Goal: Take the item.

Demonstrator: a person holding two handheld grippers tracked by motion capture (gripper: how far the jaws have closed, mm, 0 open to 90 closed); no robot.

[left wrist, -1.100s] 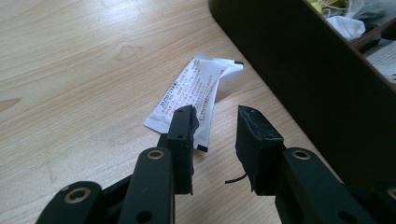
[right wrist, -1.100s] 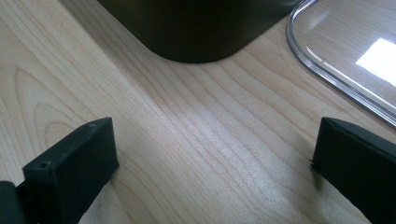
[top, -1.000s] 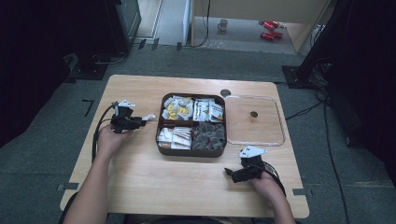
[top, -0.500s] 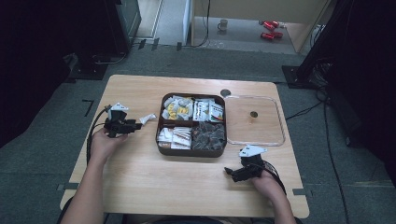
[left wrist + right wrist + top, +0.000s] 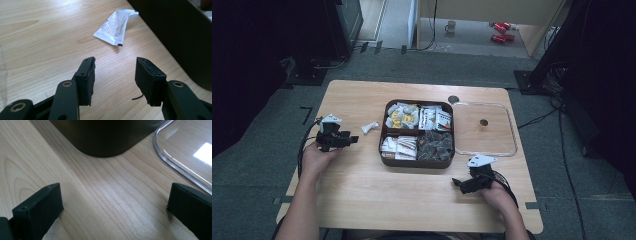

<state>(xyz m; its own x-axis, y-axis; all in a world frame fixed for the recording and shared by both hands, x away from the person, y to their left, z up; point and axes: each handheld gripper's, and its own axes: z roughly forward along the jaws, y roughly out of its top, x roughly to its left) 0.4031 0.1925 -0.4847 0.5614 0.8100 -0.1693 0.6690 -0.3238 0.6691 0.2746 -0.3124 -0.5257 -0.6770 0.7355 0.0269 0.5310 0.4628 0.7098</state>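
Left of the tray (image 5: pixel 384 150), a sachet (image 5: pixel 370 127) lies on bare wood; left gripper (image 5: pixel 352 140) and right gripper (image 5: pixel 456 182) both gape, empty.

The left gripper (image 5: pixel 353 139) has let go of the white packet (image 5: pixel 370 127) and drawn back.

Black plastic two-jaw left tongs (image 5: pixel 115 72) with brass rivets, right tongs (image 5: pixel 458 183) alike; grey three-cornered top plates, black trailing cables.
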